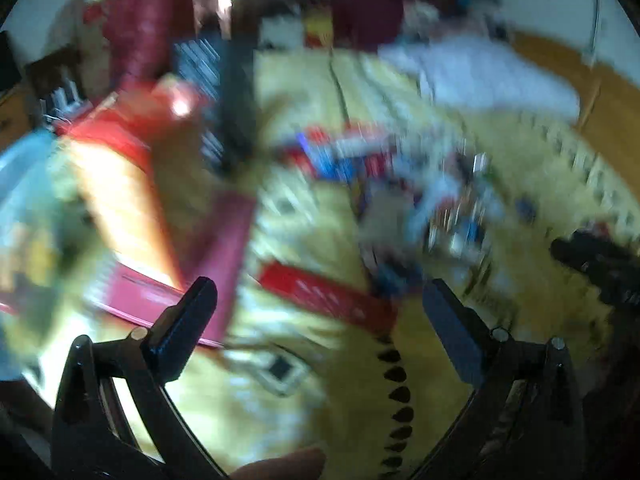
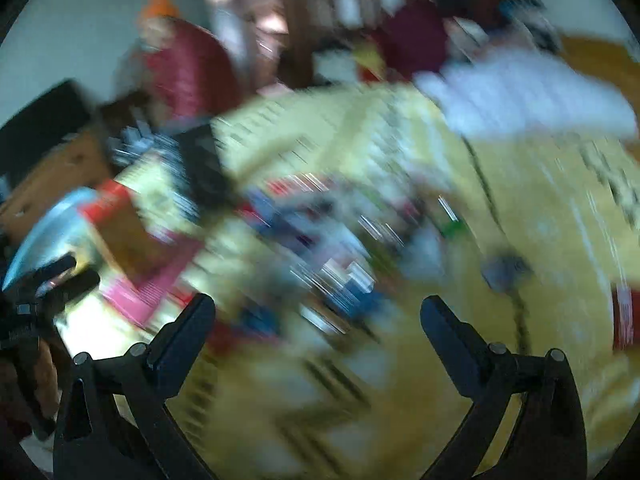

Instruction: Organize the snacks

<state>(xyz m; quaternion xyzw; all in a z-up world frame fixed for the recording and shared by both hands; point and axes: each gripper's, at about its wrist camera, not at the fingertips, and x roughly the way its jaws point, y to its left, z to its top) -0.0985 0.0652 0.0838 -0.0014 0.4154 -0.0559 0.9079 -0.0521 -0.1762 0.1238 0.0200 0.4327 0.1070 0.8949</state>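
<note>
Both views are heavily motion-blurred. A heap of small snack packets (image 1: 408,184), red, blue and white, lies on a yellow patterned cloth (image 1: 304,92); it also shows in the right wrist view (image 2: 328,248). A red flat pack (image 1: 324,296) lies just ahead of my left gripper (image 1: 320,300), which is open and empty. My right gripper (image 2: 318,316) is open and empty above the heap. The right gripper shows at the left view's right edge (image 1: 600,268).
An orange and red box (image 1: 120,184) and a pink box (image 1: 224,256) stand at the left beside a blue-rimmed container (image 1: 20,184). A white cloth (image 1: 492,76) lies at the back right. A person in red (image 1: 148,24) stands behind.
</note>
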